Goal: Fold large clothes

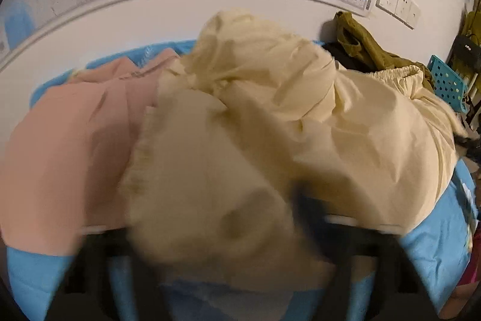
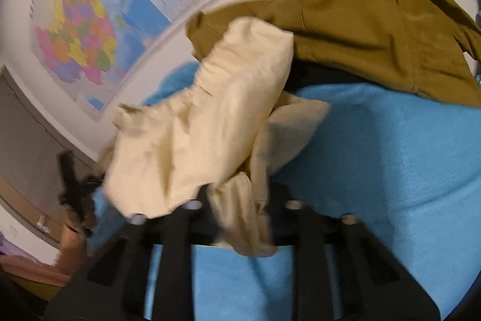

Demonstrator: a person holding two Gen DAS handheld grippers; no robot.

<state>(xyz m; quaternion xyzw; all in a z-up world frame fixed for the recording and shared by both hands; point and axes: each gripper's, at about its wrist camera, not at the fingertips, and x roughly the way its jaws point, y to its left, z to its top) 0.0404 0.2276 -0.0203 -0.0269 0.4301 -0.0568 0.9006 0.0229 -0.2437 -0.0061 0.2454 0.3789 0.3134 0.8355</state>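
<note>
Right gripper (image 2: 240,218) close in, jaws pinched on a bunched edge of the cream garment (image 2: 192,134), which hangs lifted off the blue bedsheet (image 2: 375,170). Left gripper (image 1: 240,233) is buried under the same cream cloth; I cannot tell how its jaws stand. Thin, light, floppy fabric by the look, creasing freely and likely to slide, so the elastic waistband (image 1: 396,74) or a hem corner seems the better hold. Left of the cream garment lies a pink garment (image 1: 75,140); behind it an olive jacket (image 2: 375,29), then the wall map (image 2: 78,29)
</note>
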